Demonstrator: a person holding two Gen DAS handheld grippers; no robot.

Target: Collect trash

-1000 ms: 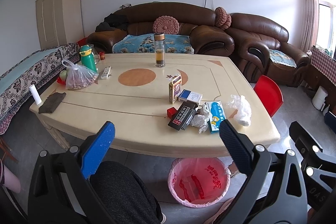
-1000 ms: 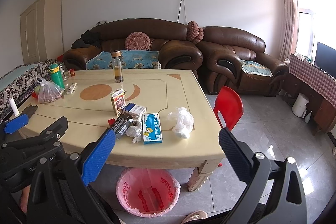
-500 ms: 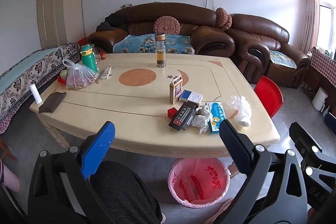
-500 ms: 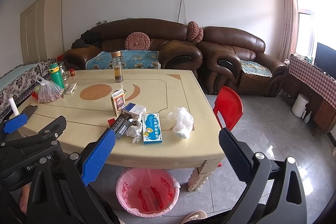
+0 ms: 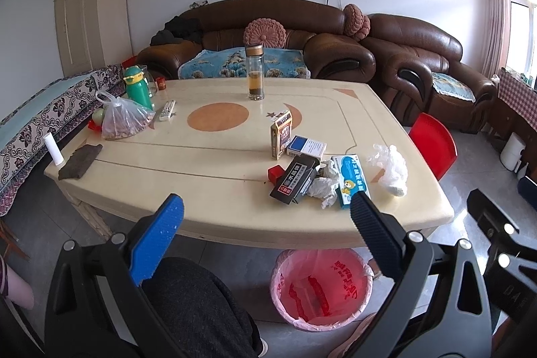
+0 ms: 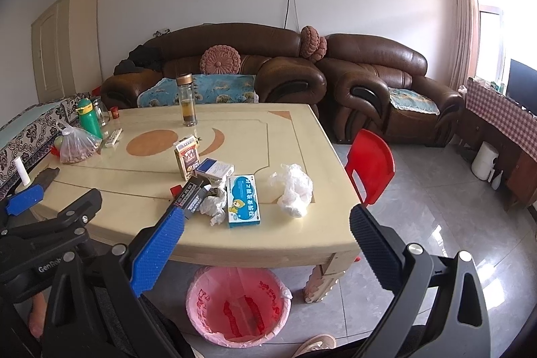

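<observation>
Near the front right of the cream table (image 5: 188,176) (image 6: 134,180) lies a cluster of trash: a black box (image 5: 294,178) (image 6: 192,193), crumpled white tissue (image 5: 324,188) (image 6: 214,205), a blue-and-white box (image 5: 350,182) (image 6: 243,200), a blue-topped pack (image 5: 306,146) (image 6: 214,169), an upright brown carton (image 5: 281,134) (image 6: 186,156) and a crumpled clear bag (image 5: 389,168) (image 6: 293,188). A bin with a pink liner (image 5: 320,284) (image 6: 238,304) stands on the floor under the table's front edge. My left gripper (image 5: 266,225) and right gripper (image 6: 266,225) both hang open and empty, short of the table.
On the table's far side stand a glass bottle (image 5: 255,72), a green flask (image 5: 137,86), a bag of food (image 5: 122,119), a remote (image 5: 166,110) and a dark cloth (image 5: 80,156). A red chair (image 6: 371,165) is at the right. Brown sofas (image 6: 268,69) line the wall. A person's knee (image 5: 198,301) is below.
Both grippers have crept slightly forward toward the table. Both stay open, and nothing on the table has moved.
</observation>
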